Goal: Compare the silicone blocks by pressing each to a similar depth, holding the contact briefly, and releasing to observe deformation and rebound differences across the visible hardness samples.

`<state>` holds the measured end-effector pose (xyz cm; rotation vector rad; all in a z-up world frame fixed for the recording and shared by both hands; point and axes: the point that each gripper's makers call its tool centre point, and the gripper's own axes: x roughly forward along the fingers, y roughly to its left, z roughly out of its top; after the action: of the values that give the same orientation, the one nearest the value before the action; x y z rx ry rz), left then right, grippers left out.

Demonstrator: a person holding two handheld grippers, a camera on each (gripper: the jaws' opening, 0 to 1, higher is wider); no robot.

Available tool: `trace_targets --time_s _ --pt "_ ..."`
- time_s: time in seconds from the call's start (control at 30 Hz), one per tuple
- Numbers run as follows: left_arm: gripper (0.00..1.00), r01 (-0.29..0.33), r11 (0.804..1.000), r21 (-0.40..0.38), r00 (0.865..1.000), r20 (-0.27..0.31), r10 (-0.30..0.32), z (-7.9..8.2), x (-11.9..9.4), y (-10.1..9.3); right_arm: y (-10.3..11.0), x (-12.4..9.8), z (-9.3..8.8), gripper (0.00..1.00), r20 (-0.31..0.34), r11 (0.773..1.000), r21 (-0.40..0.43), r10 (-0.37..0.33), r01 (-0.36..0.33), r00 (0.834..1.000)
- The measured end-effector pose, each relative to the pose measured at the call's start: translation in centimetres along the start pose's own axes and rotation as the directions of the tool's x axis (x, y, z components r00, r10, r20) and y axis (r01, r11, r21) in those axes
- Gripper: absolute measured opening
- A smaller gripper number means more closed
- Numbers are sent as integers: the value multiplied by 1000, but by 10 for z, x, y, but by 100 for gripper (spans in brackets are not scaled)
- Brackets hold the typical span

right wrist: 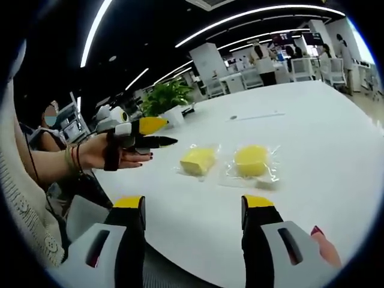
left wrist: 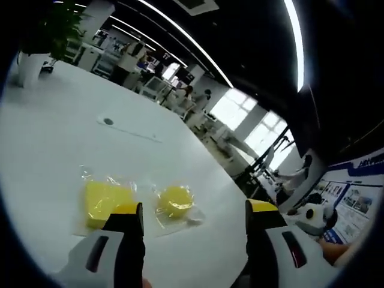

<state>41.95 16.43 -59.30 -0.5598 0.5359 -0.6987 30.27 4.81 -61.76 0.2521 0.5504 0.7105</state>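
Two yellow silicone samples in clear bags lie mid-bench, apart: a rectangular block (right wrist: 198, 160) and a round block (right wrist: 251, 159). A potted plant (right wrist: 166, 96) stands at the far bench (right wrist: 324, 132) edge. Left claw (right wrist: 157, 133) hovers nearby, closed; right claw (right wrist: 193, 207) released, empty.

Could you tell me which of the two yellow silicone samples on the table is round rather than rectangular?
The round block, in its clear bag, lies to the right of the rectangular block in the right gripper view; it is disc-shaped, the other flat-sided.
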Motion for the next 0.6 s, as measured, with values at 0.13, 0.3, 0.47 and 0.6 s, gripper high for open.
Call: trace_targets --time_s 0.13,0.3,0.47,0.6 --pt "67 -2 1000 -3 1000 -14 2 0 8 5 -2 0 1 59 0 1000 -2 -2 2 1000" --pt "67 -13 1000 -14 999 -31 12 -2 18 10 -3 1 4 59 4 1000 -1 -4 4 1000" --pt "65 -54 998 -17 995 -85 52 -9 33 20 -6 3 5 59 4 1000 6 -3 3 1000" --pt "65 -60 998 6 990 -129 60 -14 50 22 -9 3 3 59 -1 1000 12 -3 3 1000"
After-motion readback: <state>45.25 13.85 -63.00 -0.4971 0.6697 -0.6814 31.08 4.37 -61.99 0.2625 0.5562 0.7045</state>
